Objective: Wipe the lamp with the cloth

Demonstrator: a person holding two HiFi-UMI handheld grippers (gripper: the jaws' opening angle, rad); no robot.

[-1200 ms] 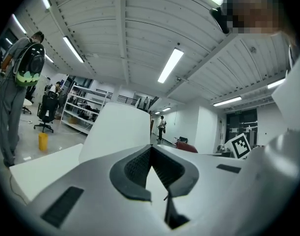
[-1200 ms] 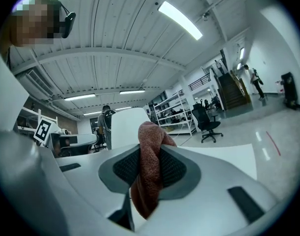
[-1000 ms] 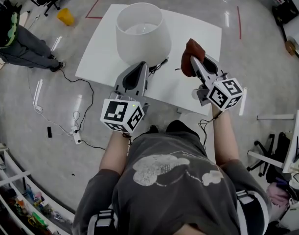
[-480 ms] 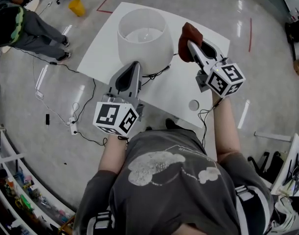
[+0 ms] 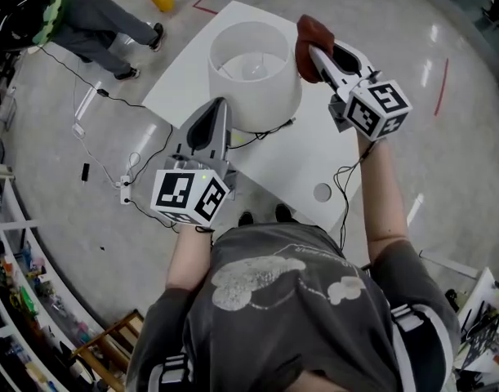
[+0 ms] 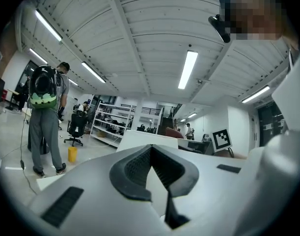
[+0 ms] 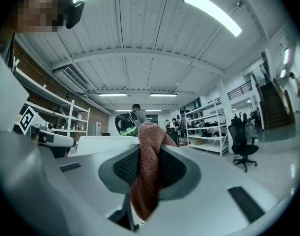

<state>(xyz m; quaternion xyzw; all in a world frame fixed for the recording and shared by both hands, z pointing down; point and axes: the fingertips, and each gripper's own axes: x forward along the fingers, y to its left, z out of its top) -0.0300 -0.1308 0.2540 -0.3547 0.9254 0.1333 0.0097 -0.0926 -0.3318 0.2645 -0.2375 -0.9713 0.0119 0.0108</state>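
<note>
Obs: lamp (image 5: 255, 72) on white table (image 5: 302, 158); right gripper (image 5: 311, 52) at lamp's 2 o'clock, clamped on red-brown cloth (image 5: 314, 31) just beside shade rim; left gripper (image 5: 219, 106) at 7 o'clock.

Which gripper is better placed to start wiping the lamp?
Right. The right gripper is shut on the cloth, held beside the upper rim of the lamp. The left gripper is shut on nothing, low at the lamp's near side.

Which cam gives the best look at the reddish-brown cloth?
Right gripper view: the reddish-brown cloth fills the centre, pinched by the right gripper. Head view shows it small, bunched at the gripper tip beside the white lampshade. Left gripper view: a tiny reddish patch, perhaps it.
</note>
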